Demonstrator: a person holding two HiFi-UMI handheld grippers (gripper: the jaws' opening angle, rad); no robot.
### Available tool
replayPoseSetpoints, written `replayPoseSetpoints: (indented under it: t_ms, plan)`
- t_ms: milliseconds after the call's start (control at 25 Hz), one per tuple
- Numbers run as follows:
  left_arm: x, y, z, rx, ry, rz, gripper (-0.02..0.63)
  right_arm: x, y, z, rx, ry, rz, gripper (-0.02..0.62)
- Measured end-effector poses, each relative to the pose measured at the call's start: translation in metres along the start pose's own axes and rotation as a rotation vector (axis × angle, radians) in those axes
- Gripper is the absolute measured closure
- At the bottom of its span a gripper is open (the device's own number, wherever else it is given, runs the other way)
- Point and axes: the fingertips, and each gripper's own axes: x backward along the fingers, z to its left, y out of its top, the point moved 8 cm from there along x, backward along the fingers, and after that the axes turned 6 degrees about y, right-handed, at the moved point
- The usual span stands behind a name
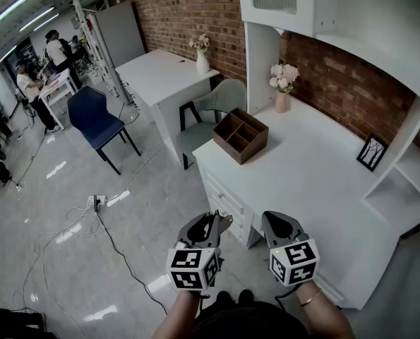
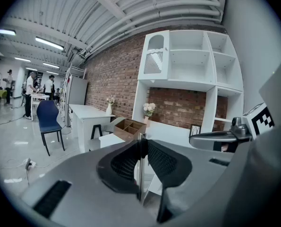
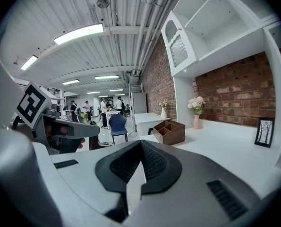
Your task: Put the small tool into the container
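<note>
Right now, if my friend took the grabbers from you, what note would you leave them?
Left gripper: shut on what looks like a thin metal small tool, held low in front of the white desk.
Right gripper: jaws together, nothing in them.
Container: the wooden box with open compartments sits near the desk's far left corner, well apart from both grippers.
Done: tool is gripped.
Left: carry it over the box, lower it into a compartment, open the jaws.

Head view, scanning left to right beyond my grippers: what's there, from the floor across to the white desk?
Dark blue chair → brown wooden divided organizer box → pink vase of pale flowers → black-framed picture.
</note>
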Motion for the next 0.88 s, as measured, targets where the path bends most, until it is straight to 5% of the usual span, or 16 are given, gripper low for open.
replayPoseSetpoints:
  t_ms: [880]
  plan:
    - [-0.013, 0.004, -0.010, 0.006, 0.040, -0.006, 0.535, -0.002, -0.004, -0.021, -0.030, 0.011, -0.002, 0.592]
